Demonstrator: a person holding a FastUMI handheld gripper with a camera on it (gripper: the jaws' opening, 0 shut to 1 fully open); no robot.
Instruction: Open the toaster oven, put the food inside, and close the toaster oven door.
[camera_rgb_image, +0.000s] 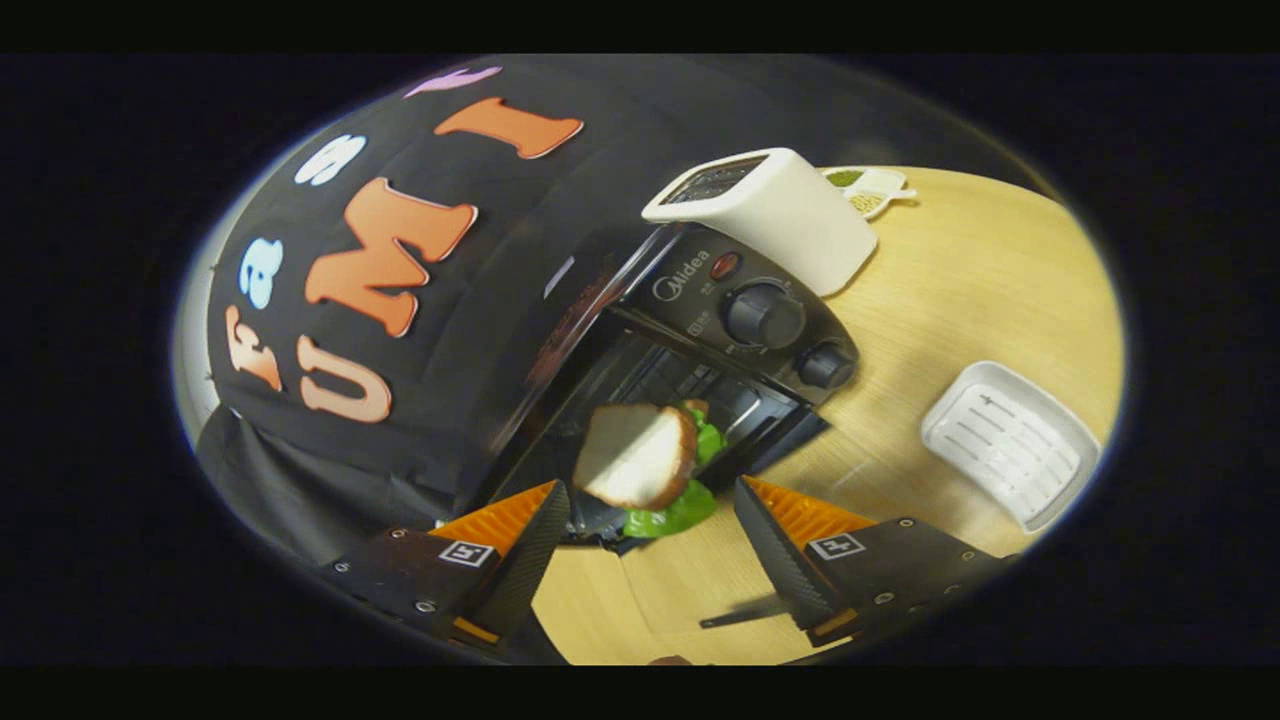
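Observation:
The black toaster oven (740, 300) stands on the wooden table (960, 290) with its door open and its dark cavity (670, 385) exposed. Two knobs sit on its control panel. A sandwich (632, 455) of toasted bread with green lettuce is at the mouth of the cavity, tilted, over the lowered door. My gripper (650, 492) is open, with its fingertips on either side of the sandwich's near end. A narrow gap shows on each side, so neither finger presses on the sandwich.
A white pop-up toaster (775, 215) stands right beside the oven's control panel. Behind it is a small white dish (870, 188) with green food. A ribbed white tray (1010, 442) lies on the table beyond my right finger.

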